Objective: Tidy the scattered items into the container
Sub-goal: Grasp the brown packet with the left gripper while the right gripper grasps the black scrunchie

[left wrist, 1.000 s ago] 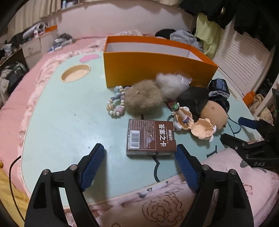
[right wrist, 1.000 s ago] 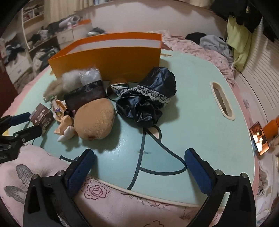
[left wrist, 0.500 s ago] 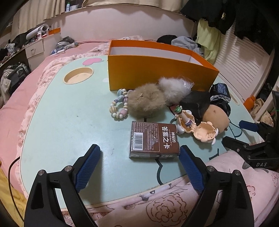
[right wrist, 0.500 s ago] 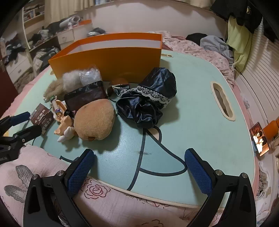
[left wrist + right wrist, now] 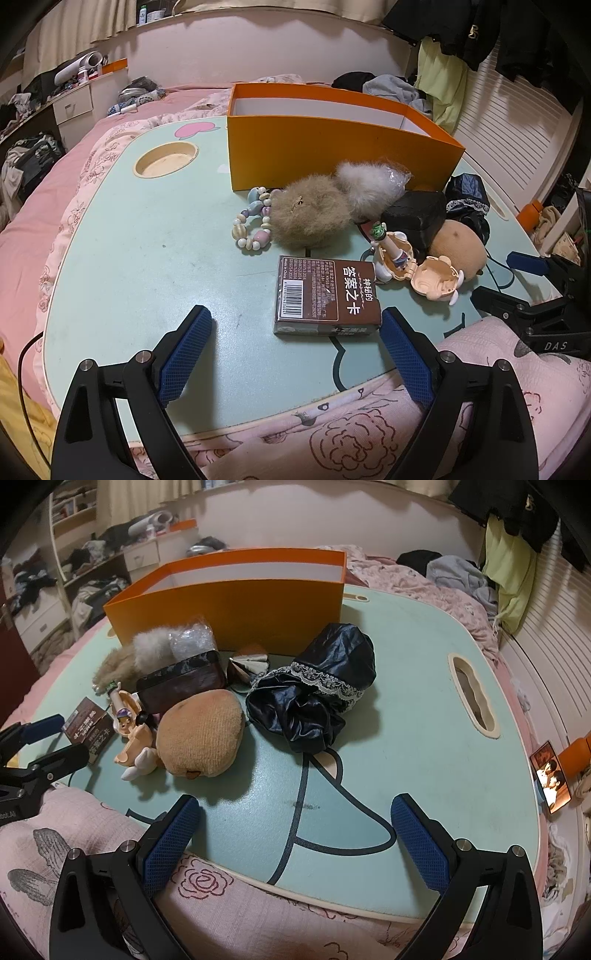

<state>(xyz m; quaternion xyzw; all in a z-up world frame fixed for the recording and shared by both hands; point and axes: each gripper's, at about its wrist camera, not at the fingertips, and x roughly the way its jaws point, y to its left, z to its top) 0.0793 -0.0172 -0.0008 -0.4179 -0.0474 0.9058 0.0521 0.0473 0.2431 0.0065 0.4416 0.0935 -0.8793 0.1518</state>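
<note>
An open orange box (image 5: pixel 332 147) stands at the back of the mint tray table (image 5: pixel 129 258); it also shows in the right wrist view (image 5: pixel 236 602). In front of it lie a brown card box (image 5: pixel 325 295), a bead bracelet (image 5: pixel 251 225), a tan fur ball (image 5: pixel 310 218), a white fur ball (image 5: pixel 365 184), a dark tin (image 5: pixel 181 683), a small figurine (image 5: pixel 391 254), a tan plush (image 5: pixel 203 738) and a dark satin cloth (image 5: pixel 317 690). My left gripper (image 5: pixel 295 350) is open and empty, just short of the card box. My right gripper (image 5: pixel 295 838) is open and empty, near the table's front edge.
The table rests on a pink bed cover (image 5: pixel 29 236). It has a round cup recess (image 5: pixel 166 162) at the left and a slot handle (image 5: pixel 472 698) at the right. A phone (image 5: pixel 550 775) lies beyond the right edge. Clothes pile up behind.
My left gripper has pulled back and risen a little, so the card box sits lower between its fingers. The right gripper has hardly moved. No item has shifted.
</note>
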